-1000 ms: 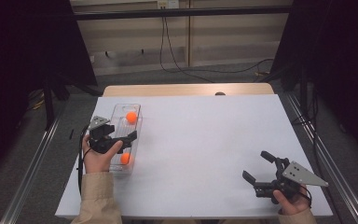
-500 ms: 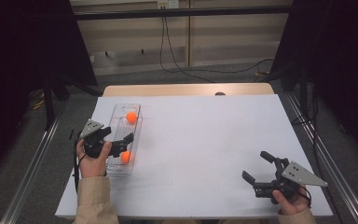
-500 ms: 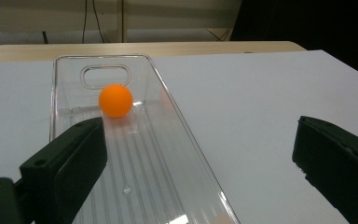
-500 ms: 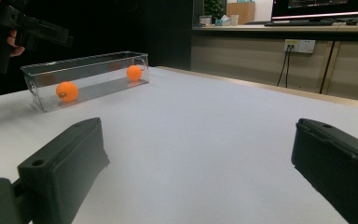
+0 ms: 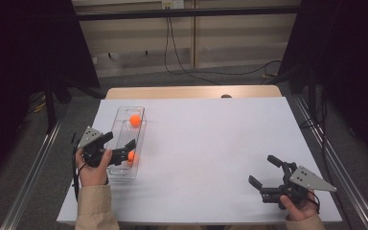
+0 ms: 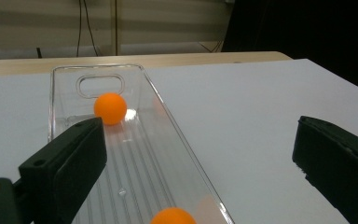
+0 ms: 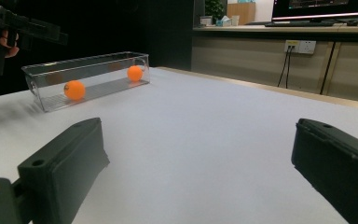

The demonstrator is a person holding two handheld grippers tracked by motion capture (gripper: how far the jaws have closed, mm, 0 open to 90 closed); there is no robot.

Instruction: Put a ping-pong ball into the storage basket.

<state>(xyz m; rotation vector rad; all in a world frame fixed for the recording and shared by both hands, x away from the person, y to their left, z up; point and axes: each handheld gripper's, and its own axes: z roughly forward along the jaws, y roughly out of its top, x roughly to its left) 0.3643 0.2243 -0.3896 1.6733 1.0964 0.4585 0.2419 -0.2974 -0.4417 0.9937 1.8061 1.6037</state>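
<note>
Left tool [image 5: 120, 146]: held over the near end of the clear tray, jaws spread wide with nothing between them; one jaw is above the tray floor, the other out past its right wall.
Clear tray [image 5: 140, 125]: long and narrow, lying near-to-far close to the tabletop's left edge, with a handle slot in its far end wall.
Far orange ball [image 5: 134, 120]: inside the tray, close to the far end wall (touching it or not, I cannot tell).
Near orange ball [image 5: 131, 155]: inside the tray toward its near end, just below the left tool's jaws, not gripped.
Right tool [image 5: 265, 173]: near the tabletop's near right corner, jaws wide apart and empty, well apart from the tray.
White tabletop [image 5: 220, 139]: bare between the tray and the right tool, from the near edge to the far edge.
</note>
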